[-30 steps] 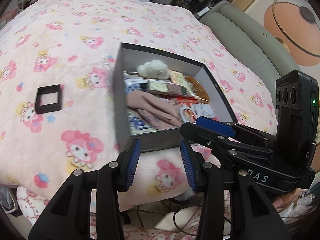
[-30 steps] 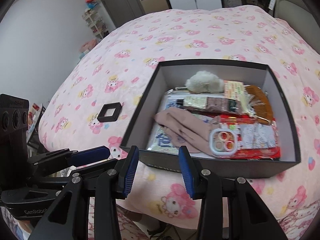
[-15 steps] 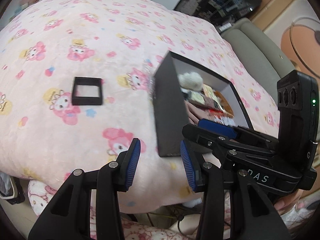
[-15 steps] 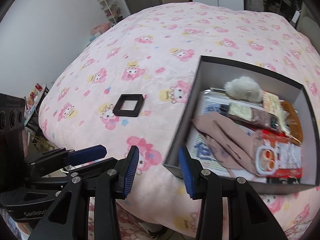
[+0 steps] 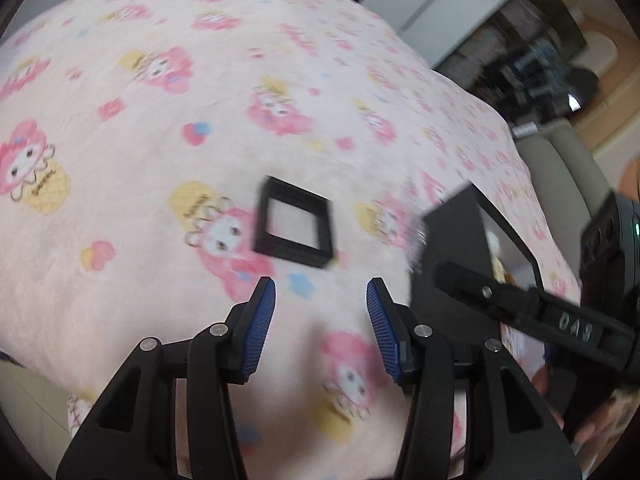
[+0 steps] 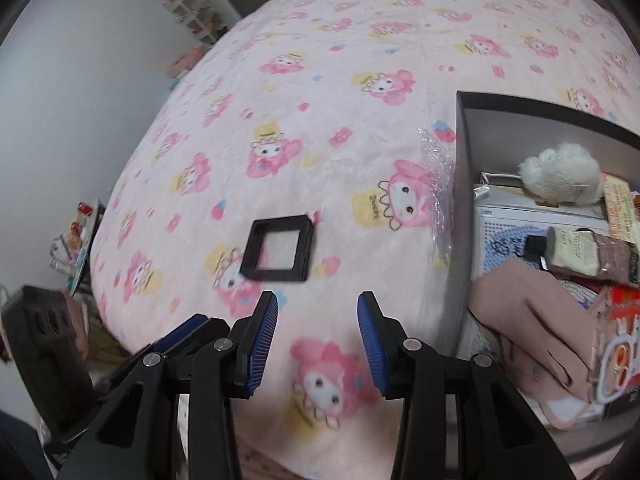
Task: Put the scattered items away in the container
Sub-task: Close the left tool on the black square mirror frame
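Note:
A small black square frame [image 5: 295, 224] [image 6: 278, 249] lies flat on the pink cartoon blanket [image 6: 320, 100]. My left gripper [image 5: 321, 304] hovers just short of it, jaws opening, nothing between them. My right gripper [image 6: 317, 316] is also just short of the frame, jaws opening and empty. The black box [image 5: 452, 248] [image 6: 462, 200] sits to the right of the frame. It holds a white fluffy toy [image 6: 560, 176], a beige cloth [image 6: 528, 320], a tube [image 6: 580, 256] and a red packet [image 6: 616, 340].
Clear plastic wrap [image 6: 436, 184] lies against the box's left wall. A grey padded sofa [image 5: 560, 168] runs behind the box. The blanket's near edge drops off below both grippers. Cluttered shelves [image 6: 188, 8] stand by the white wall on the left.
Both grippers have swung left, away from the box and down toward the black frame, which now sits just ahead of both. Both sets of jaws stand slightly wider.

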Motion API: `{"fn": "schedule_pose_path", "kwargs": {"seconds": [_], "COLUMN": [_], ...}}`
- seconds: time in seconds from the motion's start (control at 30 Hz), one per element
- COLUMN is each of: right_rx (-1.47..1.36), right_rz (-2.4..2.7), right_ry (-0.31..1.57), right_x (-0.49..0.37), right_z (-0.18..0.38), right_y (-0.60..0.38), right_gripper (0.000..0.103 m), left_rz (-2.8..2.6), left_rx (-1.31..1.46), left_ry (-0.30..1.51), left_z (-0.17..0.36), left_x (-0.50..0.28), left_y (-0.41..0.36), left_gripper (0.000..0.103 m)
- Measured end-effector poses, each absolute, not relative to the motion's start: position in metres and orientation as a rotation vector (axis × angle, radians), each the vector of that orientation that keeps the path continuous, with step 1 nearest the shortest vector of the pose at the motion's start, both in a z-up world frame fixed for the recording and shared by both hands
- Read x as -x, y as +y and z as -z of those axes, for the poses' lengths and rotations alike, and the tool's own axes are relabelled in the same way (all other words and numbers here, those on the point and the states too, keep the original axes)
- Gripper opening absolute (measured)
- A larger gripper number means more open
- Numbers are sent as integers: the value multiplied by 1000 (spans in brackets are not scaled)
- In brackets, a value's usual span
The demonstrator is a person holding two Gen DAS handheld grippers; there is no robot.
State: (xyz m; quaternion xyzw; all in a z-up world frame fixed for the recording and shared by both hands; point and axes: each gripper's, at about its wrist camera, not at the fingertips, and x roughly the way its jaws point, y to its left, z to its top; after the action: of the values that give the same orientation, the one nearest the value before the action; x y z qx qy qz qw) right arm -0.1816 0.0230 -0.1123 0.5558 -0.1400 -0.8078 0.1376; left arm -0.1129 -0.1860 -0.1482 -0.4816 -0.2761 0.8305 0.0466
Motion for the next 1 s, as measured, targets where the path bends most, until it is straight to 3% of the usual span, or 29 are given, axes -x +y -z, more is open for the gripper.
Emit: {"fn": "schedule_pose_path", "kwargs": {"seconds": [0.17, 0.3, 0.4, 0.43, 0.77, 0.83, 0.87, 1.0], "right_rx": [-1581, -1507, -1501, -1526, -1730, -1713, -1712, -1662], "right_rz": [2481, 2491, 2465, 2437, 2196, 2165, 2137, 2173], "right_ry": [-246, -226, -100, -94, -311, -324, -328, -262], "right_x": [196, 201, 209, 213, 245, 245, 244, 230], "right_z": [115, 112, 125, 133, 205, 208, 208, 192], "right_y": [3, -13, -37, -40, -40, -44, -47, -49], "right_gripper": [59, 59, 59, 59, 57, 47, 34, 27], "left_rz": [-2548, -2527, -2486, -2493, -2366, -2357, -2328, -2333], "left_rx": [1464, 1471, 1448, 1461, 1523, 1546, 1556, 1572], "left_ry": [-966, -1012, -1014, -1004, -1083, -1059, -1061, -973], "left_z": [169, 183, 188, 190, 221, 224, 226, 211], "left_x": [133, 153, 166, 169, 186, 188, 191, 183], "left_y": [-215, -229, -227, -226, -231, -227, -224, -217], "left_gripper": [49, 48, 47, 40, 43, 41, 40, 36]}}
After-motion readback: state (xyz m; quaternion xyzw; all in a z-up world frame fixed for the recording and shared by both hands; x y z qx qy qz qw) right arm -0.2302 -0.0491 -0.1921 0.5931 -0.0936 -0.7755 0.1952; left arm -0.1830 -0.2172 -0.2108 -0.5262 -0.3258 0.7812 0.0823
